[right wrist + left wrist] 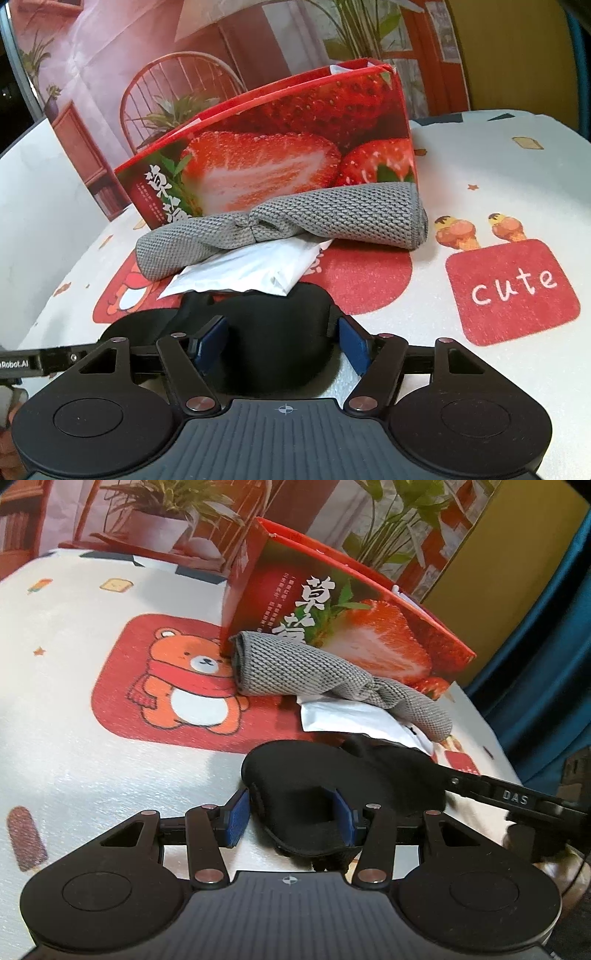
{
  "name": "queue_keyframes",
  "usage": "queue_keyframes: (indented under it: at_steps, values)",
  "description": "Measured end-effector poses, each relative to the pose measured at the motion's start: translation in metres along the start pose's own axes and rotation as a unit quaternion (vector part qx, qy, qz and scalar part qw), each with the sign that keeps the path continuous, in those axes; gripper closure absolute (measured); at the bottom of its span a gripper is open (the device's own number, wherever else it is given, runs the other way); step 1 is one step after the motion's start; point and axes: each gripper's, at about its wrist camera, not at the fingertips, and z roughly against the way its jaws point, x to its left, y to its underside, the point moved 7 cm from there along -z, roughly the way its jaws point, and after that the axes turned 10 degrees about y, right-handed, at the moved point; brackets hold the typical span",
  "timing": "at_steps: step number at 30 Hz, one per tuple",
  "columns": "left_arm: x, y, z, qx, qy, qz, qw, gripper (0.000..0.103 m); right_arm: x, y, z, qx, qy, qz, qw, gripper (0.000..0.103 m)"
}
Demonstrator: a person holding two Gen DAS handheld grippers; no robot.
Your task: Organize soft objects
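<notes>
A black sleep mask [332, 786] is laid flat on the printed table mat [74, 709], and both grippers are set over it, one at each end, seemingly so it can be folded or lifted evenly. The left gripper [293, 818] is held open around one eye cup; the right gripper [282, 341] is likewise open, its pads not pressing. A rolled grey cloth [295, 225] and a white packet [255, 271] are kept beside the strawberry box [280, 151], probably the intended container.

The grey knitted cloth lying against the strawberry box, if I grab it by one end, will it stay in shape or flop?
The grey knitted cloth looks loosely rolled and pinched mid-length, so it would probably sag and partly unroll. Its coarse weave should grip well. It overlaps the white packet, which may shift.
</notes>
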Motion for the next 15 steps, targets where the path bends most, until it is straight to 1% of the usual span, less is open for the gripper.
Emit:
queue_keyframes:
  at_steps: [4,7,8,9,11,15]
  values:
    - [0.002,0.000,0.000,-0.002,0.009,0.011,0.9999,0.052,0.001,-0.004,-0.005,0.003,-0.006,0.000,1.000,0.033]
    - [0.000,0.000,-0.001,-0.001,0.008,0.005,1.0000,0.052,0.003,-0.005,-0.007,0.003,-0.005,0.007,1.000,0.031]
    - [0.000,0.000,-0.001,0.000,0.007,0.004,1.0000,0.052,0.004,-0.005,-0.007,0.004,-0.003,0.010,1.000,0.032]
    - [0.000,0.000,-0.001,0.001,0.008,0.004,1.0000,0.052,0.005,-0.005,-0.006,0.004,-0.002,0.013,1.000,0.036]
    - [0.000,-0.001,-0.001,0.001,0.010,0.008,0.9999,0.052,0.007,-0.004,-0.004,0.005,-0.002,0.016,1.000,0.039]
    - [0.000,-0.001,0.000,0.003,0.008,0.004,1.0000,0.052,0.011,-0.004,0.007,-0.013,0.014,0.039,0.999,0.047]
